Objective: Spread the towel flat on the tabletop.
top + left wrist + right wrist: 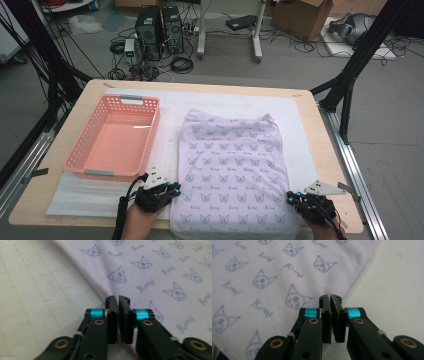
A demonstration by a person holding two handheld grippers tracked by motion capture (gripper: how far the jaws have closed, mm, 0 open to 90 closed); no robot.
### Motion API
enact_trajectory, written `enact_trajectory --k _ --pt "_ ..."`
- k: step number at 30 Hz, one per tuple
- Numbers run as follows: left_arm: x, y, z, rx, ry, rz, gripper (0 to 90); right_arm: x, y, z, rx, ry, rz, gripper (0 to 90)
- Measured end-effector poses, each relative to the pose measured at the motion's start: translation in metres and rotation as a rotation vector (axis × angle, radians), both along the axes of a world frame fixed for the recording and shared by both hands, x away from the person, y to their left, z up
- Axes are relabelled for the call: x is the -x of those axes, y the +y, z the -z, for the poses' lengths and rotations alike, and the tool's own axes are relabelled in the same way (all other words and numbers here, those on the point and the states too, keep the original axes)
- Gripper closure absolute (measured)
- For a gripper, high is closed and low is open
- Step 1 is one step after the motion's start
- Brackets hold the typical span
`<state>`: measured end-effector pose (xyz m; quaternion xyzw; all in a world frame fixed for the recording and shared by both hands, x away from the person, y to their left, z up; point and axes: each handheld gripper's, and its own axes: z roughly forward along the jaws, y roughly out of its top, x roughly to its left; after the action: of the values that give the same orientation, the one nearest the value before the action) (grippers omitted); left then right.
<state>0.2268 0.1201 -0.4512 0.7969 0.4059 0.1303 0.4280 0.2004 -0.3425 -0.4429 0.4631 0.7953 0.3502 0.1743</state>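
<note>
soft printed cloth (pixel 232 165), perforated plastic basket (pixel 114 137), wood table (pixel 327 165)

lab: computer towers (pixel 160 30), floor cables (pixel 181 64), cardboard box (pixel 300 15).

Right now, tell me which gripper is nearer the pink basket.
Left. The left gripper sits at the cloth's left edge, just off the pink basket's near right corner; the right gripper is across the cloth at its right edge.
</note>
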Motion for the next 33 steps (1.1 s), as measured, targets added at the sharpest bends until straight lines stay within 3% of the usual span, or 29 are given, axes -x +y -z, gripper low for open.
enact_trajectory --k 8,11,14,16,18,19,21,23,27,28,30,31,32,33 --pt "0.024 0.013 -0.004 0.027 0.019 0.034 87.4 0.025 -0.010 -0.006 -0.035 0.010 -0.053 88.6" --pt "0.036 0.018 -0.003 0.044 0.037 0.051 87.3 0.037 -0.014 -0.008 -0.027 0.012 -0.072 88.7" --pt "0.043 0.016 -0.003 0.034 0.036 0.077 86.9 0.051 -0.018 -0.007 -0.040 0.025 -0.091 88.5" --pt "0.040 0.014 -0.005 0.046 0.009 0.066 79.5 0.052 -0.017 -0.006 -0.041 0.024 -0.103 86.0" --pt "0.032 0.013 -0.006 0.059 -0.010 0.040 61.1 0.049 -0.016 -0.008 -0.056 0.011 -0.073 74.5" --pt "0.028 0.012 -0.007 0.066 -0.021 0.037 58.2 0.045 -0.016 -0.009 -0.065 -0.003 -0.055 70.1" --pt "0.017 0.011 -0.006 0.067 -0.032 0.004 57.0 0.036 -0.014 -0.011 -0.065 -0.030 -0.033 63.9" --pt "0.002 0.011 -0.005 0.070 -0.017 -0.031 53.9 0.024 -0.010 -0.012 -0.053 -0.050 -0.008 59.7" --pt "-0.018 0.000 -0.002 0.076 0.031 -0.029 51.9 0.001 0.002 -0.009 -0.033 -0.046 0.004 58.7" --pt "-0.020 -0.004 0.000 0.061 0.035 -0.013 52.4 -0.003 0.005 -0.008 -0.017 -0.043 -0.002 61.2" --pt "-0.017 -0.011 0.000 0.010 0.003 -0.019 58.2 -0.008 0.010 -0.003 0.024 -0.018 -0.019 71.8" --pt "-0.017 -0.010 0.000 -0.002 0.002 -0.017 70.8 -0.009 0.012 -0.001 0.049 -0.009 -0.029 76.6" --pt "-0.016 -0.009 0.000 0.015 0.020 -0.017 83.5 -0.009 0.012 0.000 0.041 -0.017 -0.035 87.5" --pt "-0.014 -0.008 -0.001 0.010 0.024 -0.017 86.5 -0.008 0.012 -0.001 0.038 -0.011 -0.042 87.9"
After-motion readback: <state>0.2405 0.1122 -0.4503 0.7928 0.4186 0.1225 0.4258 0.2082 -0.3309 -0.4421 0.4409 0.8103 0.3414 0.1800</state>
